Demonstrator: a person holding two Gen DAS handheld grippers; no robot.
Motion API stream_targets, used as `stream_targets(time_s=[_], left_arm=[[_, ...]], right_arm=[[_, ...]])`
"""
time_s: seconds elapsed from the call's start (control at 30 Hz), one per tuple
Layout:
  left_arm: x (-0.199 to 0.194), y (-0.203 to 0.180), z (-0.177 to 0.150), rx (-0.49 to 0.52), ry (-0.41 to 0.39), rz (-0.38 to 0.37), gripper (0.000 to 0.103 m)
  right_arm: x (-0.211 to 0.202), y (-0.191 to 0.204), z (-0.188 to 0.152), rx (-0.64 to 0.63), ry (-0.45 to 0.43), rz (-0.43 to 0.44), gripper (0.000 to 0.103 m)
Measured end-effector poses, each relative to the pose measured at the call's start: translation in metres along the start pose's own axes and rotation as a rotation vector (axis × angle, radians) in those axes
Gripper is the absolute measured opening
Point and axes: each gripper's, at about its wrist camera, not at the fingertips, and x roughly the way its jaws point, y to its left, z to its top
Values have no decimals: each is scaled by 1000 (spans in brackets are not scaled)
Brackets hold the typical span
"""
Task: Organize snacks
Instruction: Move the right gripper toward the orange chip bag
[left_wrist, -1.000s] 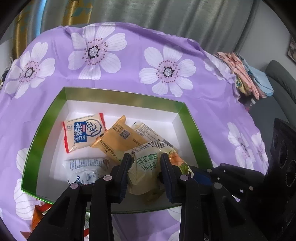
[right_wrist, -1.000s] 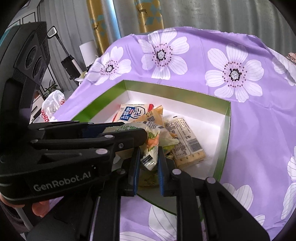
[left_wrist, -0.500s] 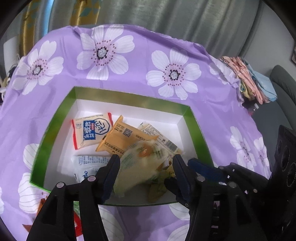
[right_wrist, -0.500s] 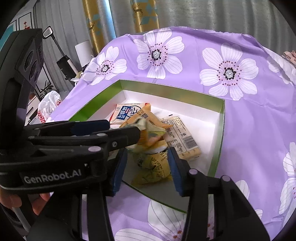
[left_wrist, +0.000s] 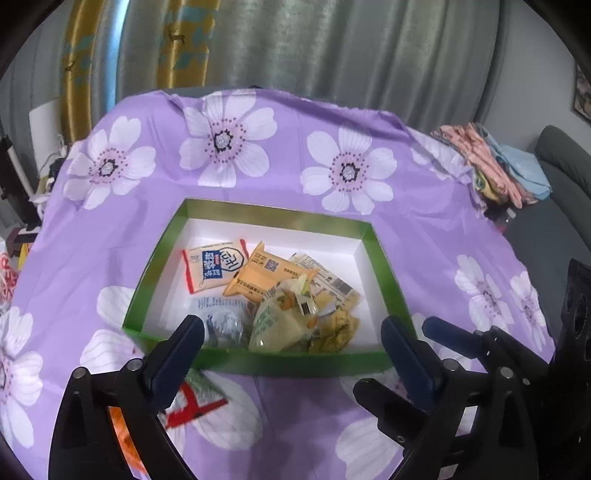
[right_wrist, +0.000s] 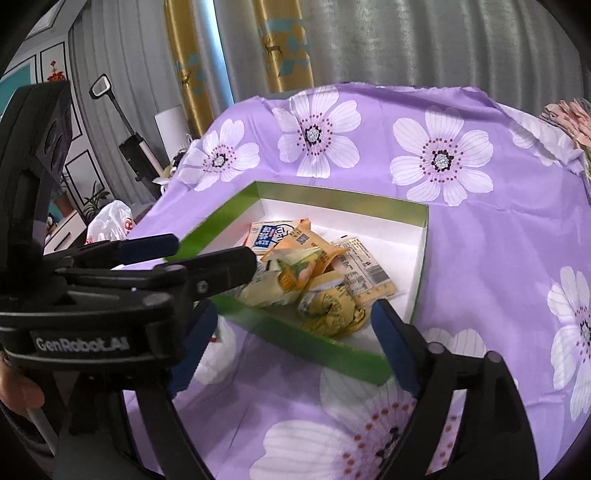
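Snack packets (left_wrist: 273, 295) in box (left_wrist: 258, 363) on tablecloth (left_wrist: 424, 236)

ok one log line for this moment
left gripper: opening, empty | right gripper: opening, empty | snack packets: in green box

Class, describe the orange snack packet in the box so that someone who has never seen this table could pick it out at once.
On the purple flowered tablecloth sits a green box with a white inside, holding several snack packets. The orange packet lies near the middle, just right of the white packet with a blue label. It alone is plain orange, with a small square code printed on it.
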Motion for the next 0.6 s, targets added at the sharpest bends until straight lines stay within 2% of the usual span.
stream_targets(time_s=[0.07,0.13,0.6], left_arm=[[-8,-1,-6,-5,-2,-3,96],[-16,-3,-11,2,-10,11,96],[-74,-9,-42,40,-100,118,97]], right_arm=[[-8,2,-5,10,-9,-1,95],[-17,4,-11,17,-25,-12,98],[-58,21,-29,8,-71,30,101]])
